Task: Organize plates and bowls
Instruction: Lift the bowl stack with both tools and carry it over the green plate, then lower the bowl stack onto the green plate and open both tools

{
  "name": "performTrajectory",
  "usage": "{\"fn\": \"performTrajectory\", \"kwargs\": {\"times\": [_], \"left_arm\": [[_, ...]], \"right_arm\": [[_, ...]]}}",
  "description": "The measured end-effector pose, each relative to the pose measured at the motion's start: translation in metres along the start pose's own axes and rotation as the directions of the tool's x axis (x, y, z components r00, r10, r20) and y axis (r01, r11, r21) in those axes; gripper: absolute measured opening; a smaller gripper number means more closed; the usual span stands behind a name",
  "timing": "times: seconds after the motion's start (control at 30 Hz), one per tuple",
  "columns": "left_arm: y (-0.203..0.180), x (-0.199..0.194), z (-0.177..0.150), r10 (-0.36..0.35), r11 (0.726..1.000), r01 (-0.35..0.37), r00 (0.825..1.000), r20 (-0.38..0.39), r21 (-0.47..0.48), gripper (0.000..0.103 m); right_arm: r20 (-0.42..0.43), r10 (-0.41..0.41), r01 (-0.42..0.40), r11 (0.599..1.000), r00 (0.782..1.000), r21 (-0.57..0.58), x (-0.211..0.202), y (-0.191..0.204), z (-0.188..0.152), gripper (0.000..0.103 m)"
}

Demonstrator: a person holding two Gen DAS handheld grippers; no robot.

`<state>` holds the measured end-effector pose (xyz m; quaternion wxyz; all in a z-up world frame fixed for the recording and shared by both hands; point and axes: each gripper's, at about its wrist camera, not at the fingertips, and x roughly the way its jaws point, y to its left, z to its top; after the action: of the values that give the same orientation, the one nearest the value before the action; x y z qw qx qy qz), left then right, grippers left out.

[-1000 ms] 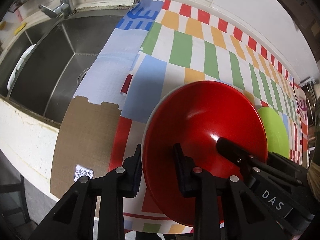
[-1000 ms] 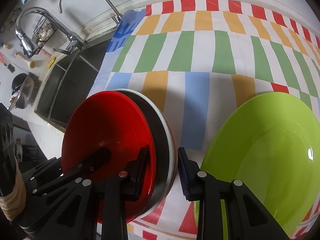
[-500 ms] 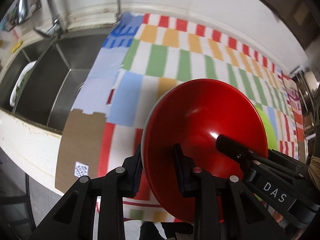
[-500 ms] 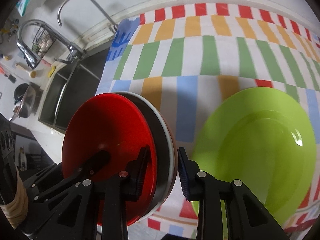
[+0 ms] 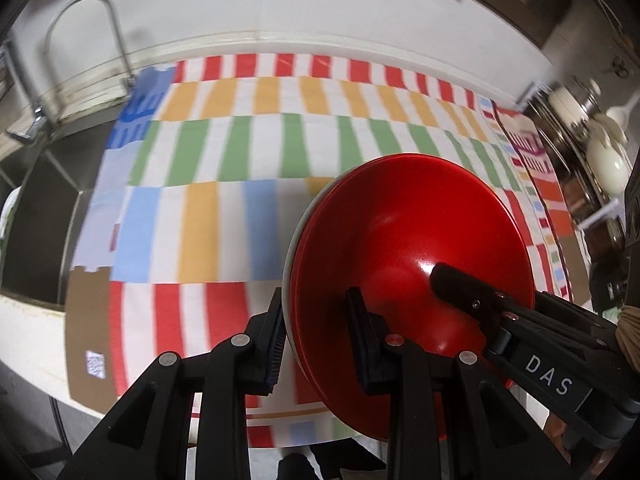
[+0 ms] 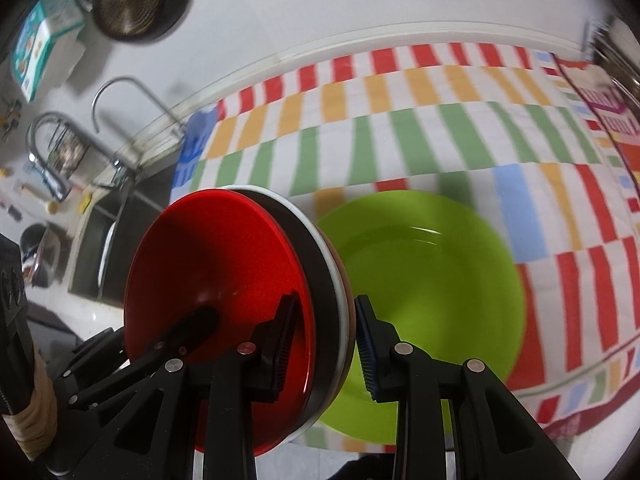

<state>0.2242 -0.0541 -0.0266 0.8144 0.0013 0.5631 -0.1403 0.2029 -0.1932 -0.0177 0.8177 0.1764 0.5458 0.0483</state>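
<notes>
A stack of plates (image 5: 400,232), red on top with black and white rims under it (image 6: 320,264), hangs tilted above the striped cloth (image 5: 240,152). My left gripper (image 5: 316,320) is shut on its left edge. My right gripper (image 6: 324,332) is shut on the opposite edge. Each gripper shows in the other's view, with a black finger (image 5: 460,284) lying on the red face; the left one's finger (image 6: 192,328) rests there too. A green plate (image 6: 432,272) lies flat on the cloth to the right of the stack. In the left wrist view the stack hides it.
A steel sink (image 5: 36,220) with a curved faucet (image 5: 80,28) lies to the left of the cloth. A rack with pale crockery (image 5: 600,148) stands at the right end of the counter. A dark pan (image 6: 128,0) hangs on the wall.
Both grippers have lifted the stack and carried it rightward, away from the sink. The green plate now shows whole beside the stack, and the wall and right-hand rack have come into view.
</notes>
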Motion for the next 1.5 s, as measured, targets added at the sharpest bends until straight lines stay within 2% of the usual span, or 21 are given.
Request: {"fn": "performTrajectory", "kwargs": {"times": [0.17, 0.43, 0.87, 0.97, 1.2, 1.3, 1.37, 1.4, 1.47, 1.5], "left_arm": [[-0.025, 0.021, 0.002, -0.020, 0.999, 0.021, 0.999, -0.036, 0.030, 0.029], [-0.040, 0.045, 0.006, -0.020, 0.999, 0.024, 0.996, -0.082, 0.041, 0.029], [-0.043, 0.067, 0.002, -0.007, 1.000, 0.010, 0.992, -0.128, 0.027, 0.029], [-0.045, 0.066, 0.000, 0.002, 0.999, 0.002, 0.994, -0.108, 0.039, 0.030], [-0.044, 0.066, -0.001, -0.004, 0.999, 0.007, 0.996, -0.088, 0.034, 0.031], [-0.042, 0.064, 0.000, 0.016, 0.999, -0.013, 0.997, -0.075, 0.031, 0.036], [-0.042, 0.059, 0.000, 0.034, 0.999, -0.032, 0.998, -0.056, 0.031, 0.046], [-0.042, 0.055, -0.001, 0.037, 0.999, -0.035, 0.998, -0.043, 0.031, 0.047], [-0.042, 0.043, -0.003, 0.031, 0.999, -0.031, 0.999, -0.010, 0.033, 0.049], [-0.042, 0.037, -0.005, 0.029, 0.999, -0.029, 1.000, 0.008, 0.037, 0.051]], "right_arm": [[-0.002, -0.040, 0.040, 0.998, 0.999, 0.050, -0.005, -0.032, -0.002, 0.031], [-0.032, -0.061, 0.064, 0.992, 0.998, 0.105, 0.005, -0.071, -0.002, 0.031], [-0.080, -0.068, 0.077, 0.991, 0.994, 0.106, 0.021, -0.081, 0.001, 0.031], [-0.097, -0.064, 0.075, 0.991, 0.993, 0.111, 0.028, -0.082, 0.000, 0.031], [-0.078, -0.053, 0.060, 0.994, 0.996, 0.094, 0.030, -0.083, -0.003, 0.031], [-0.072, -0.050, 0.056, 0.995, 0.996, 0.086, 0.030, -0.083, -0.003, 0.032], [-0.054, -0.054, 0.059, 0.995, 0.997, 0.080, 0.027, -0.083, -0.005, 0.032], [-0.043, -0.063, 0.066, 0.995, 0.997, 0.076, 0.026, -0.083, -0.004, 0.033], [-0.008, -0.078, 0.078, 0.995, 0.997, 0.068, 0.019, -0.083, -0.004, 0.046], [0.014, -0.085, 0.084, 0.994, 0.996, 0.065, 0.013, -0.083, -0.004, 0.048]]}}
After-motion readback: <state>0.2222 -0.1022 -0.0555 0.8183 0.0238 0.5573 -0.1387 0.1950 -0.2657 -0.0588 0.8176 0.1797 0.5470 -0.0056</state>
